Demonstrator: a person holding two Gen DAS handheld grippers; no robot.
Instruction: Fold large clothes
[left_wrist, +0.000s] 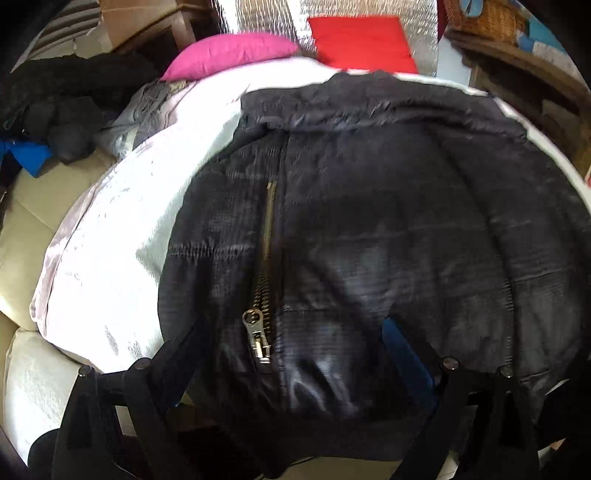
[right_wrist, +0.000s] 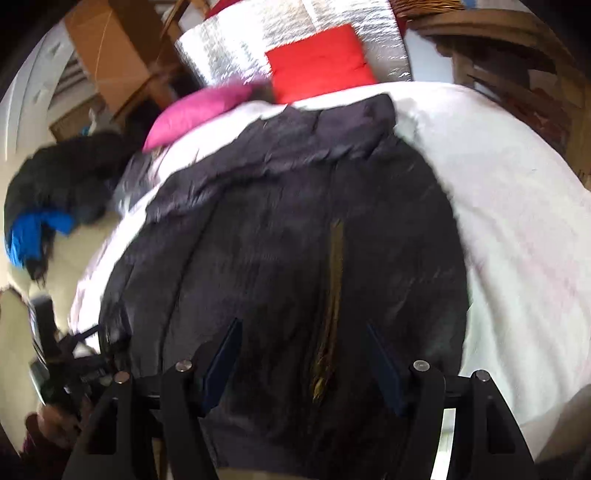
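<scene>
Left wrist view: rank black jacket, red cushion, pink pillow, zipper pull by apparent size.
1. black jacket
2. red cushion and pink pillow: look alike, unranked
3. zipper pull, smallest despite being nearest the camera

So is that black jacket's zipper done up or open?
Mostly done up. On the black jacket, the zipper teeth are joined up the front; only the bit below the pull near the hem looks parted.

Bright daylight, blown-out glare on the white bedding (left_wrist: 110, 258), heavy motion blur, dark fisheye-warped corners.
</scene>
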